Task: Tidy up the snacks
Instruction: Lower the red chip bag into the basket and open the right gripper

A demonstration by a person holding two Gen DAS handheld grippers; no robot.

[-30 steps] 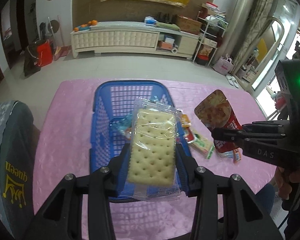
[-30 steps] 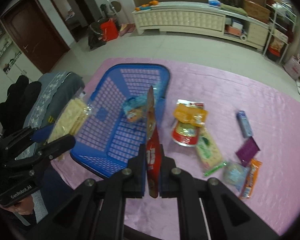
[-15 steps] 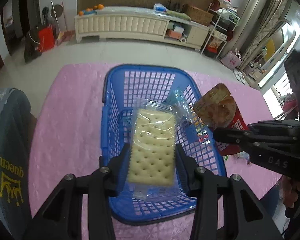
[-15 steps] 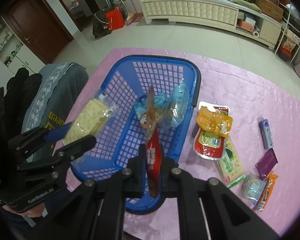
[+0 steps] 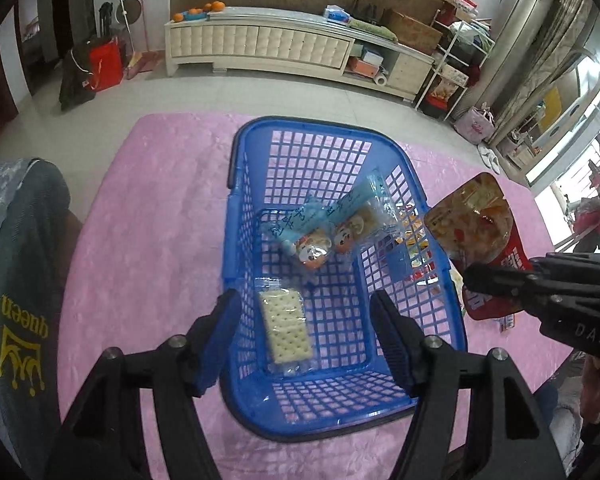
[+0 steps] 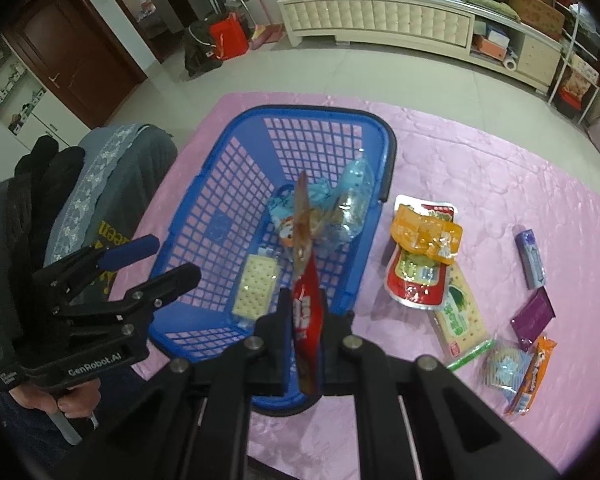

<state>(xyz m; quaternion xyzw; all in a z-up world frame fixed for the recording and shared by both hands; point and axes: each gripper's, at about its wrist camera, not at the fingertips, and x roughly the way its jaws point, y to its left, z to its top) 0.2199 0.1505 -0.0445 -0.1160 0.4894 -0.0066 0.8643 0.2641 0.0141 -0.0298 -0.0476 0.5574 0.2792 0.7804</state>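
The blue basket (image 5: 236, 240) stands on the pink-covered counter (image 5: 148, 220) and holds three snacks. A cracker packet (image 5: 286, 326) lies flat on the basket floor toward the near left corner, its long axis running from about 11 to 5 o'clock in the left wrist view. Two pale blue cartoon packets (image 5: 320, 228) lean together in the middle of the basket, their blue tops pointing toward 1 o'clock against the right wall.

The left hand-held gripper (image 5: 306, 320) hangs over the near end of the basket. Its jaws have just been opening and now stand spread, with nothing pressed between them; the cracker packet lies below, free of both pads.

The right hand-held gripper (image 6: 306, 320) is pinching a red snack pouch (image 6: 306, 280) by its lower end. The pouch stands edge-on to that camera, its long axis pointing to 12 o'clock, over the basket's near right rim.

Outside the basket, at 3 o'clock, more packets (image 6: 424, 260) lie on the counter; the basket wall hides some in the left view, and their print is too small to read.
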